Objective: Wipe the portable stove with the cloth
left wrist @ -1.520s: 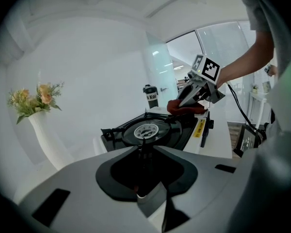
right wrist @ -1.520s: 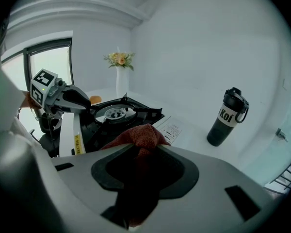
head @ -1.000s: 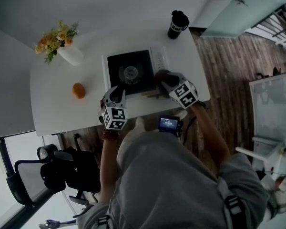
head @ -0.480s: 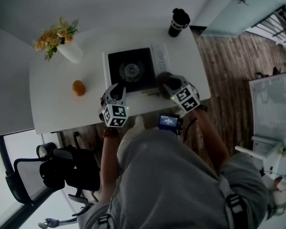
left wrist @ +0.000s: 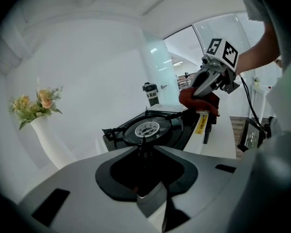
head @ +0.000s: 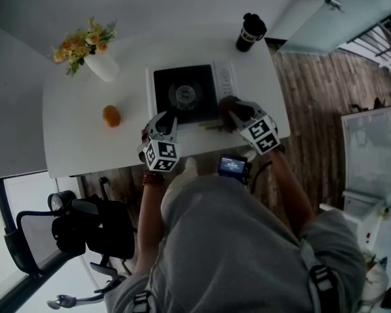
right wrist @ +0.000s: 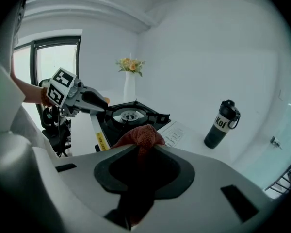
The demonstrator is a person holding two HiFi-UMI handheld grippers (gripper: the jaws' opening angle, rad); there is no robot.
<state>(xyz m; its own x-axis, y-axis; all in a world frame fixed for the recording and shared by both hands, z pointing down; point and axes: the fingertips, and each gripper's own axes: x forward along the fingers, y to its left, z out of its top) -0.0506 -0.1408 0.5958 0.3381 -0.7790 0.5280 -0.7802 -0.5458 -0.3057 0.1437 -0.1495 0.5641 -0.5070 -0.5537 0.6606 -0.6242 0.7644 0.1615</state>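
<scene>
The portable stove (head: pixel 186 93), black-topped with a white control strip, stands mid-table. My right gripper (head: pixel 238 113) is at its front right corner. Its jaws are closing tight on the dark red cloth (right wrist: pixel 136 134), which is bunched between them over the stove (right wrist: pixel 128 115). In the left gripper view the cloth (left wrist: pixel 200 101) hangs from the right gripper (left wrist: pixel 198 92) against the stove's (left wrist: pixel 153 129) right edge. My left gripper (head: pixel 169 118) rests at the stove's front left corner. Its tips (left wrist: pixel 143 142) meet, with nothing seen between them.
An orange (head: pixel 111 115) and a white vase of flowers (head: pixel 103 65) are left of the stove on the white table (head: pixel 85 142). A black bottle (head: pixel 249 32) stands at the far right corner. A small screen device (head: pixel 232 167) hangs at the front edge. An office chair (head: pixel 65 230) is below left.
Only the head view has shifted slightly. Both grippers keep their places at the stove's front corners, the cloth still in the right one.
</scene>
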